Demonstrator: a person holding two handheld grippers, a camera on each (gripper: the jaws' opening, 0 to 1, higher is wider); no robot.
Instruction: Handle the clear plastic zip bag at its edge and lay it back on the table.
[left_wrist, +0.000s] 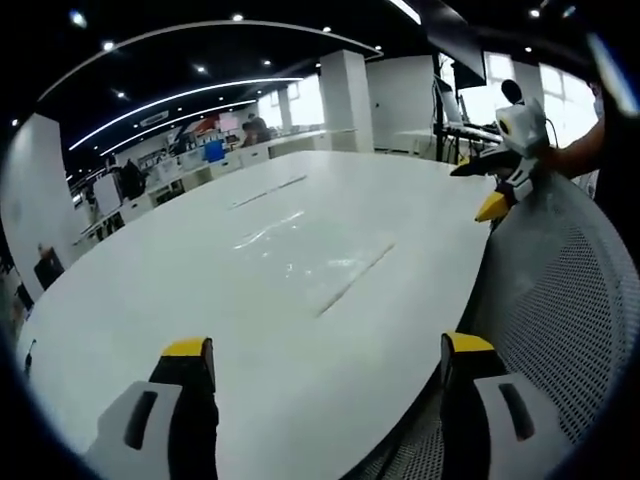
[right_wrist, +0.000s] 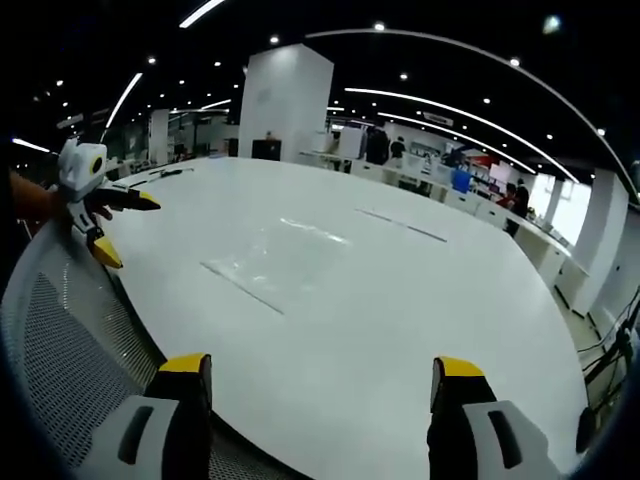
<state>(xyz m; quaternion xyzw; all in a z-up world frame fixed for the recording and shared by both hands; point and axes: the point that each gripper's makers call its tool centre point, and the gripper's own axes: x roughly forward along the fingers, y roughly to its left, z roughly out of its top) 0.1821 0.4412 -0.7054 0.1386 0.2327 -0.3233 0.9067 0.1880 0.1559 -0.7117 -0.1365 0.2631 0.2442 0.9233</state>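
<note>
Clear plastic zip bag (left_wrist: 305, 255) lies flat mid-frame on the big white oval tabletop (left_wrist: 150, 330), well away from its edges. Left tongs (left_wrist: 325, 365) and right tongs (right_wrist: 322, 385) both spread wide, gripping nothing, low in frame by a grey mesh chair (left_wrist: 570, 300).

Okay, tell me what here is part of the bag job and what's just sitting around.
Job:
clear zip bag, flat on the white table
left gripper, open
right gripper, open

Just around:
grey mesh chair back
desks and people in the background
</note>
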